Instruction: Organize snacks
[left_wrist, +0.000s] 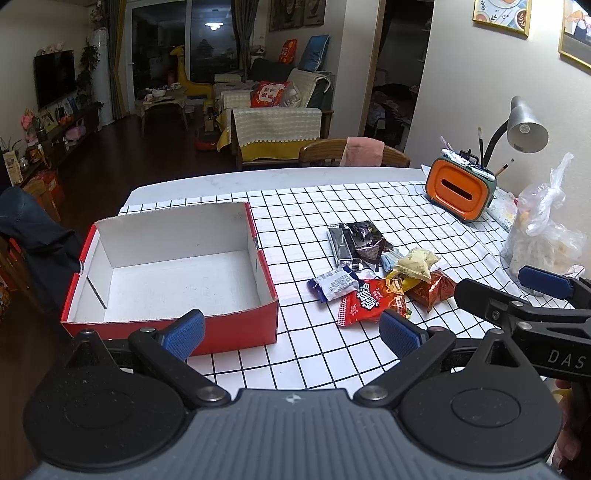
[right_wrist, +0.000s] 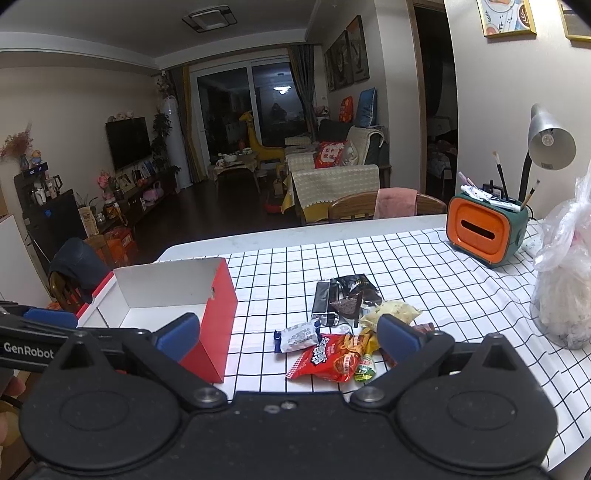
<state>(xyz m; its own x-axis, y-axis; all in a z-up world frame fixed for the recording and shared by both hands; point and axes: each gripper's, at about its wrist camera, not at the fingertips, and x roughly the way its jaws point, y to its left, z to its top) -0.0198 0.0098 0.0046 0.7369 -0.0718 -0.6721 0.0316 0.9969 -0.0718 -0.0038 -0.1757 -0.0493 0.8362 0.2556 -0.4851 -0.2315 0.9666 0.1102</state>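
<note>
An open red box (left_wrist: 236, 328) with a white, empty inside stands on the checked tablecloth at the left; the right wrist view shows its red side (right_wrist: 218, 317). A heap of snack packets lies to its right: a red packet (left_wrist: 364, 302) (right_wrist: 325, 356), a white and blue one (left_wrist: 334, 282) (right_wrist: 297, 336), dark wrappers (left_wrist: 356, 242) (right_wrist: 345, 295), a pale yellow bag (left_wrist: 415, 264) (right_wrist: 391, 310) and a brown one (left_wrist: 432, 290). My left gripper (left_wrist: 291, 332) hangs open in front of the box's near right corner. My right gripper (right_wrist: 288, 338) is open just short of the heap, holding nothing.
An orange and green pen holder (left_wrist: 458, 192) (right_wrist: 484, 229), a grey desk lamp (left_wrist: 524, 129) and a tied plastic bag (left_wrist: 543, 229) (right_wrist: 565, 280) stand at the right, by the wall. A wooden chair (left_wrist: 354, 153) is behind the table's far edge.
</note>
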